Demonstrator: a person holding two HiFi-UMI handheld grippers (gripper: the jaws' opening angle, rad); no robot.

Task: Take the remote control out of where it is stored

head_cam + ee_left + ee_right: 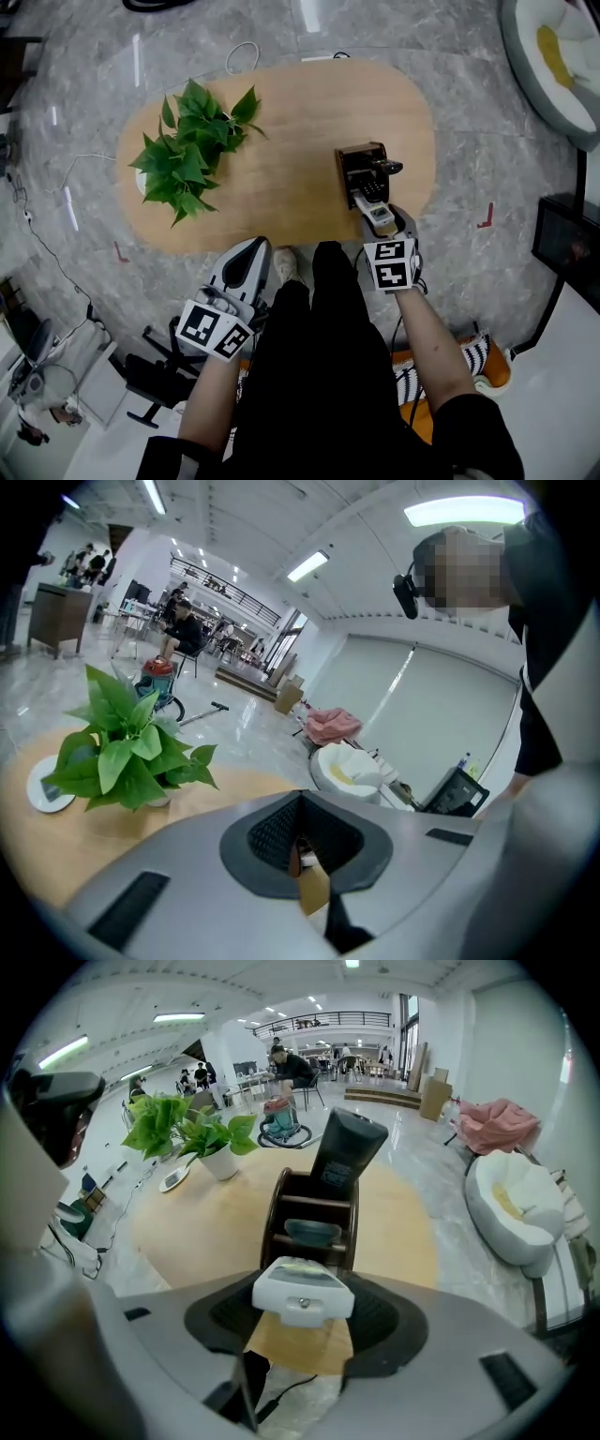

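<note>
Pinched the white plastic remote control [302,1290], likely light, stiff and slippery, by its sides in the right hand-held gripper [305,1326], with the left hand-held gripper [300,832] closed and empty.

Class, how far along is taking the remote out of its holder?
Done: the right gripper grips the white plastic remote control. In hand: its far end sits at the front of the dark wooden holder; whether it is clear, I cannot tell. Left: lift it fully away.

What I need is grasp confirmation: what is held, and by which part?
The right gripper grips the white remote by its near end; the left gripper holds nothing.
</note>
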